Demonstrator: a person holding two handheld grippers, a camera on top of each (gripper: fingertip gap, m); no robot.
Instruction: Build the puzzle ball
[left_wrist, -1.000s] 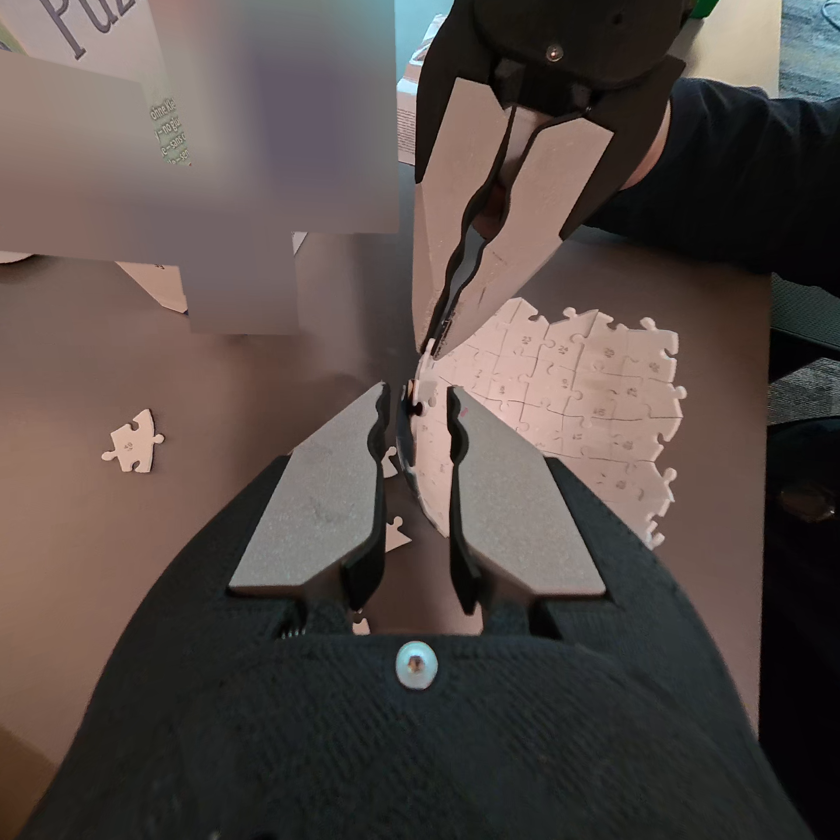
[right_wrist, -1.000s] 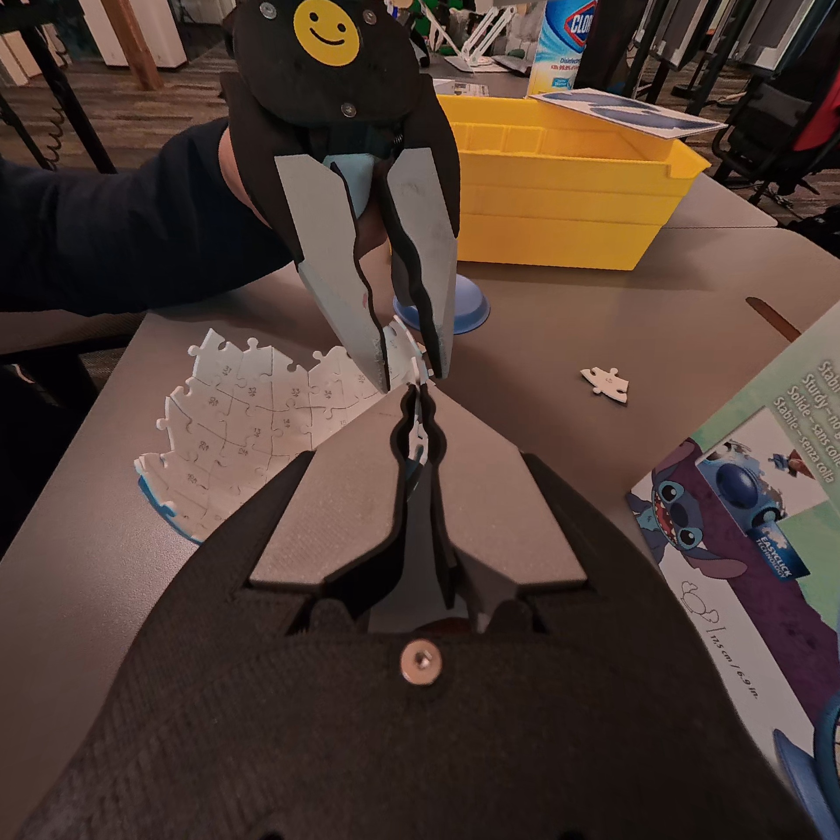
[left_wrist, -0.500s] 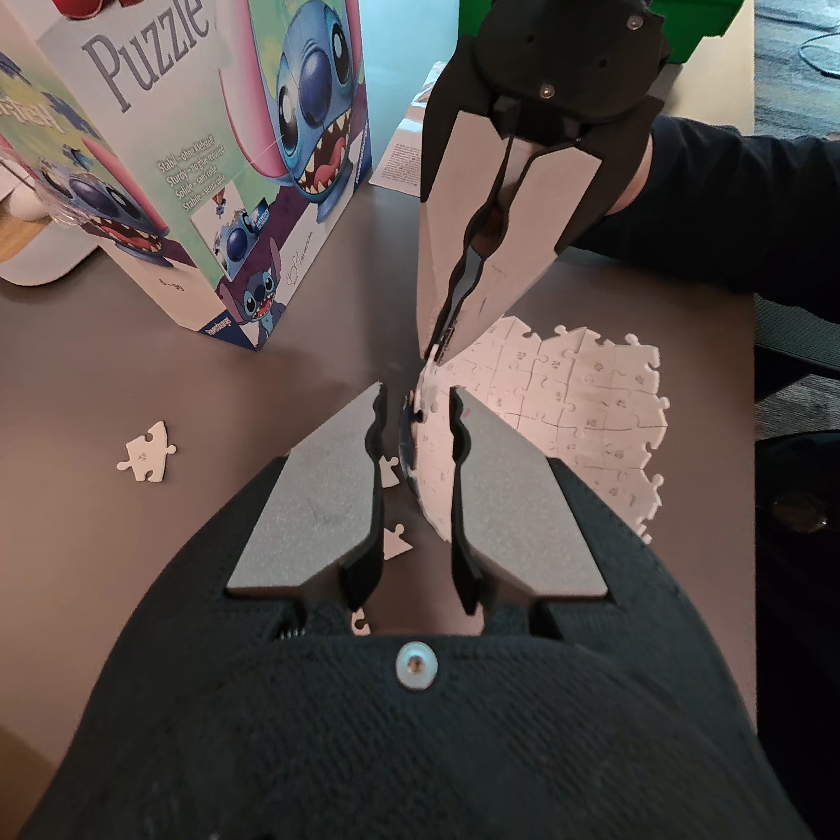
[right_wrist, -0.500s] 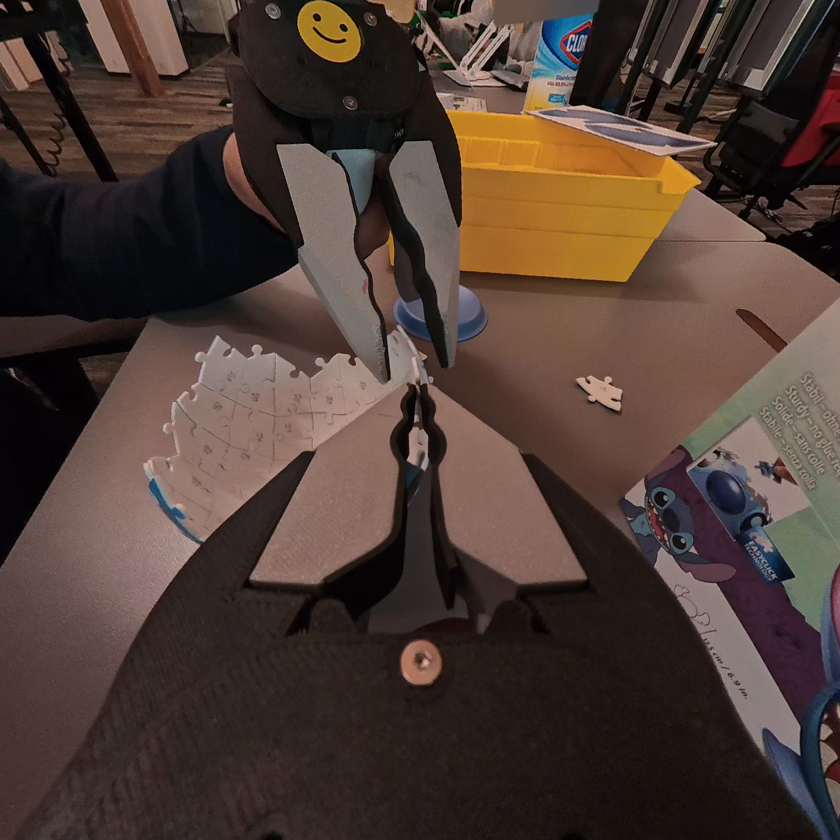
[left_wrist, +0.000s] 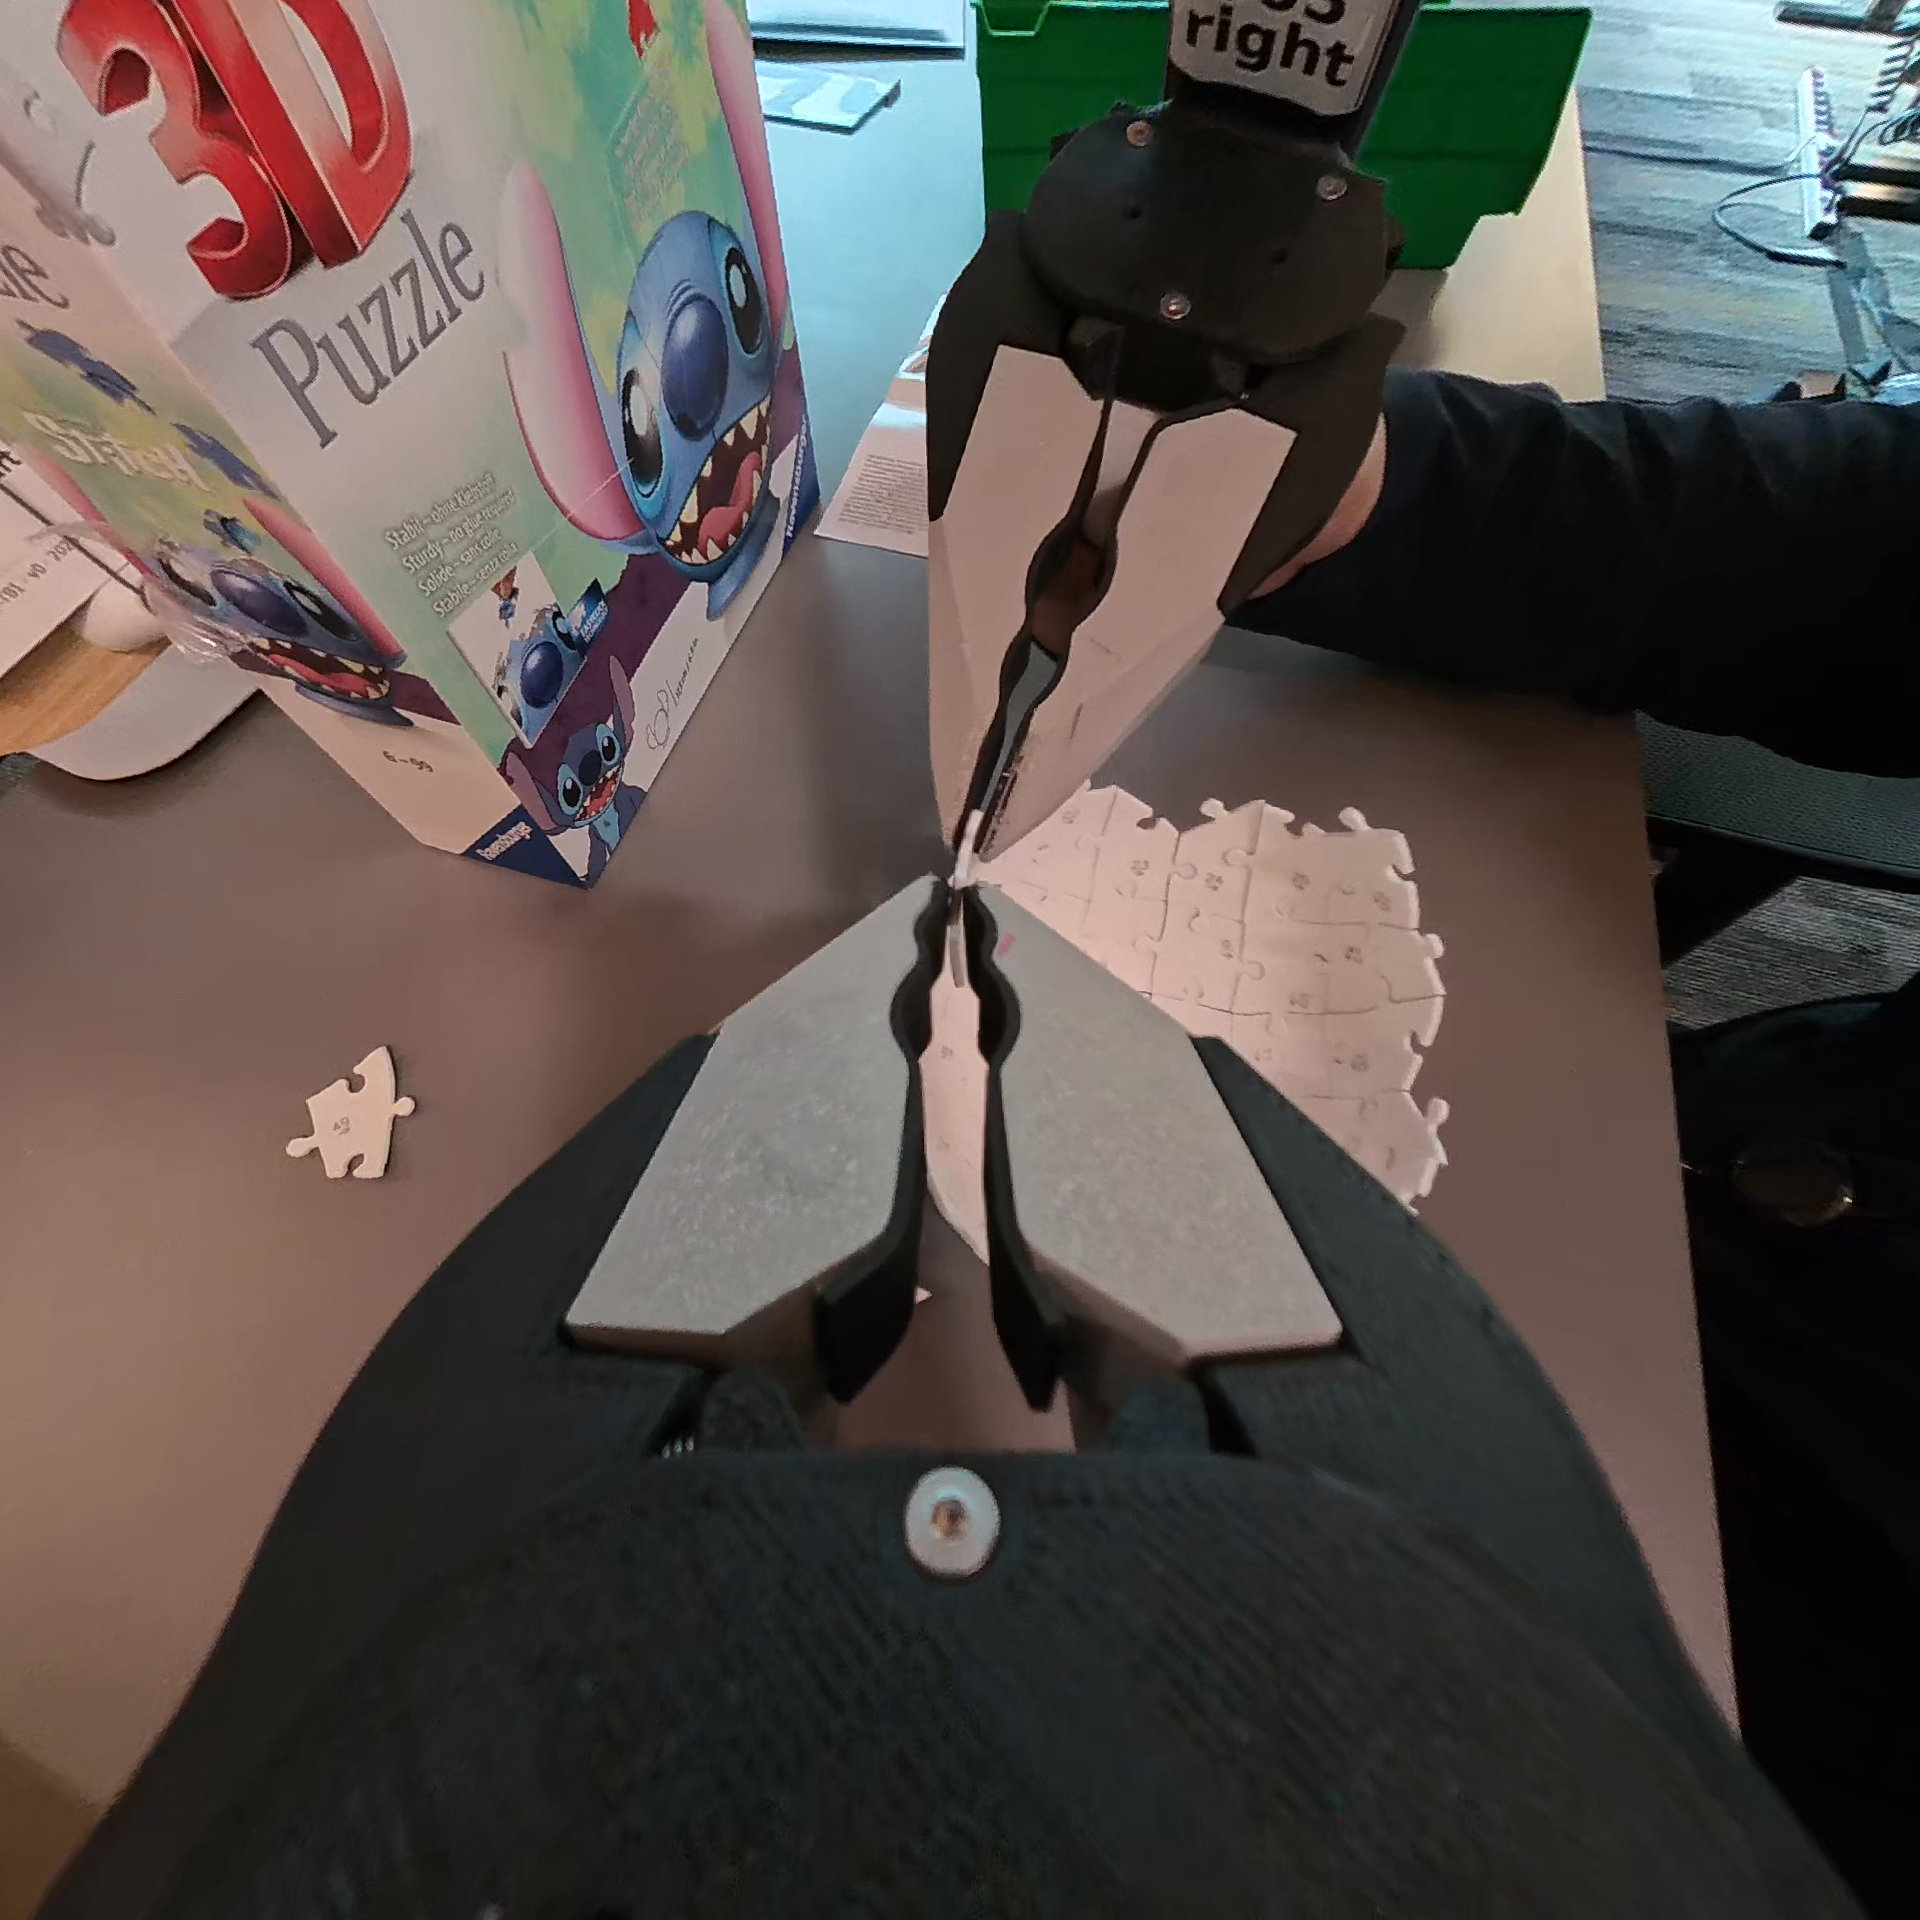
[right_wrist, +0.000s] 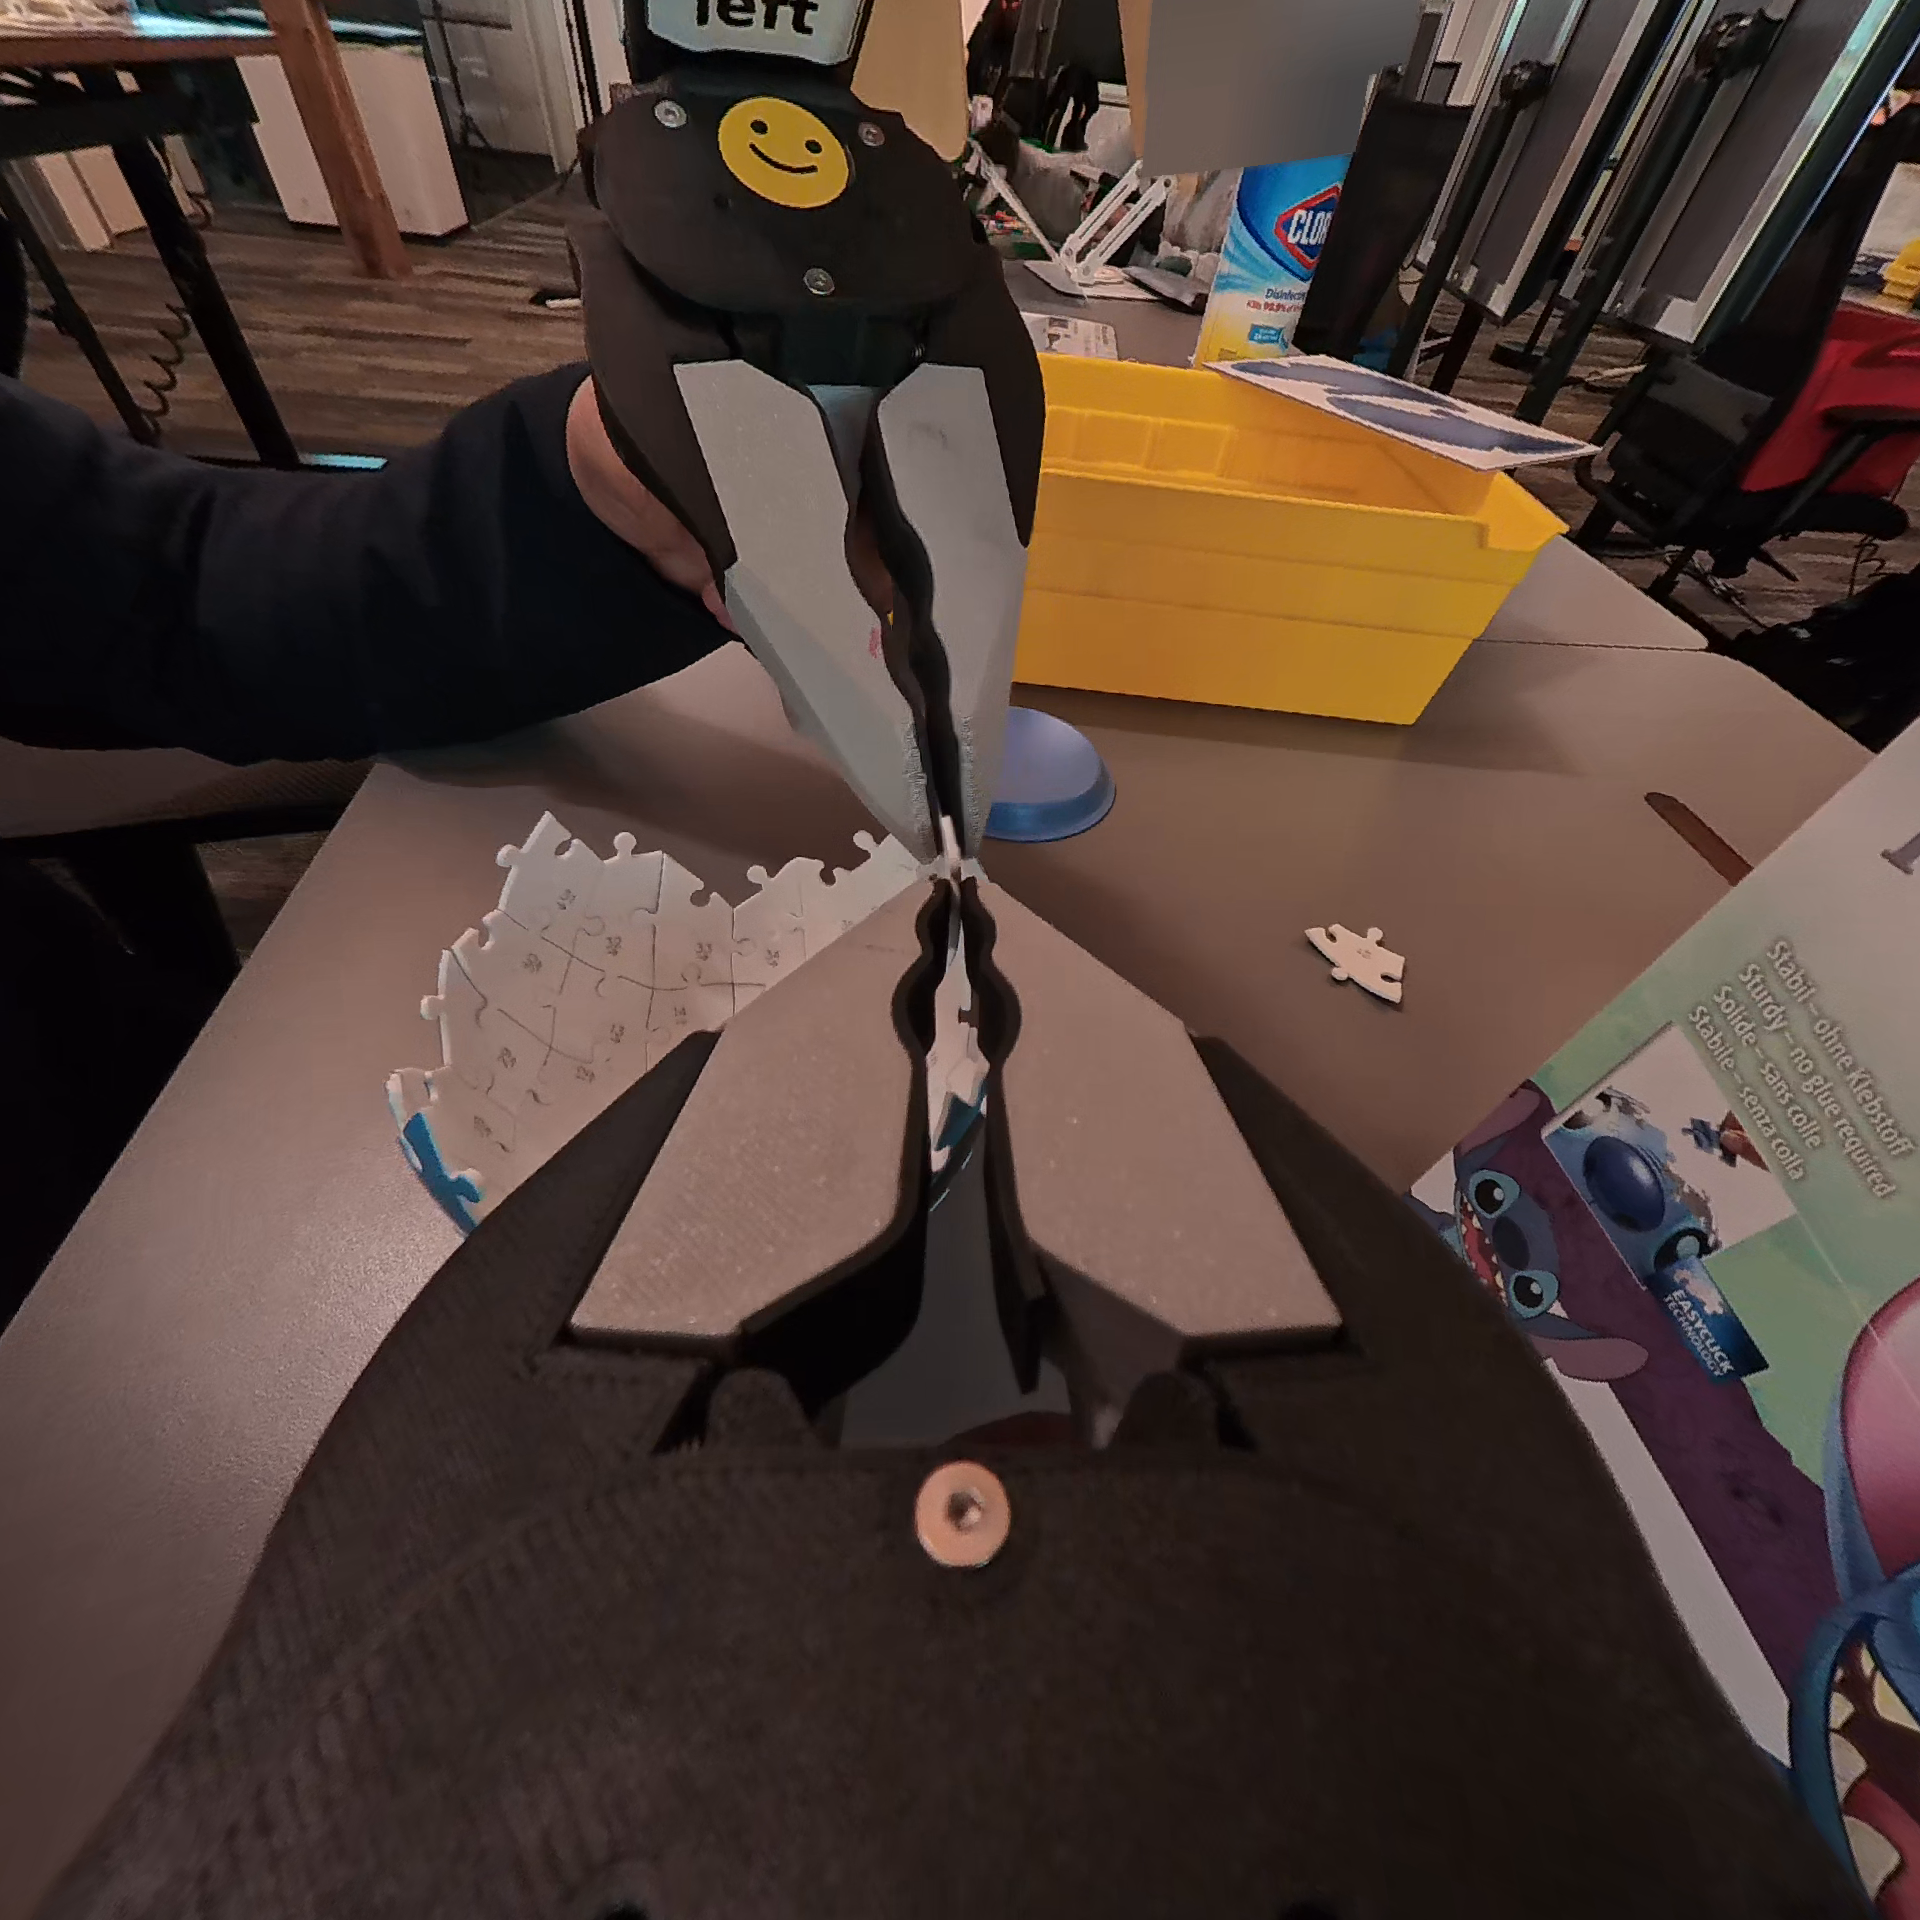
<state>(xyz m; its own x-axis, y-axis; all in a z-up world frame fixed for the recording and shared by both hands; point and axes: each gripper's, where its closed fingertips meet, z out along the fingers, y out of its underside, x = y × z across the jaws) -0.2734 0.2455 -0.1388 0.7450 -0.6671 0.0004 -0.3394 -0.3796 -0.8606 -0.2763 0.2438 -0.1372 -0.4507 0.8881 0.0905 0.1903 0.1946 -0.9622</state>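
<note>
So both claws meet tip to tip right over the rim of the half-built puzzle ball (left_wrist: 1278, 956), which sits on the grey counter (left_wrist: 312, 935) as a curved white shell, blue on its outer side in the right wrist view. The left claw (left_wrist: 954, 914) is pressed nearly together, pinching the shell's raised edge between its tips. The right claw (left_wrist: 982, 831) comes at it from the far side, also squeezed narrow, nipping a small white piece (left_wrist: 968, 847) that touches the same edge of the shell.

A loose puzzle piece (left_wrist: 348, 1117) lies flat on the counter, well apart from the shell, on the left claw's side. The puzzle box (left_wrist: 468, 436) stands beyond that piece. In the right wrist view a blue dome stand (right_wrist: 1044, 784) sits just behind the shell, and a yellow bin (right_wrist: 1247, 582) is farther back past the stand.
</note>
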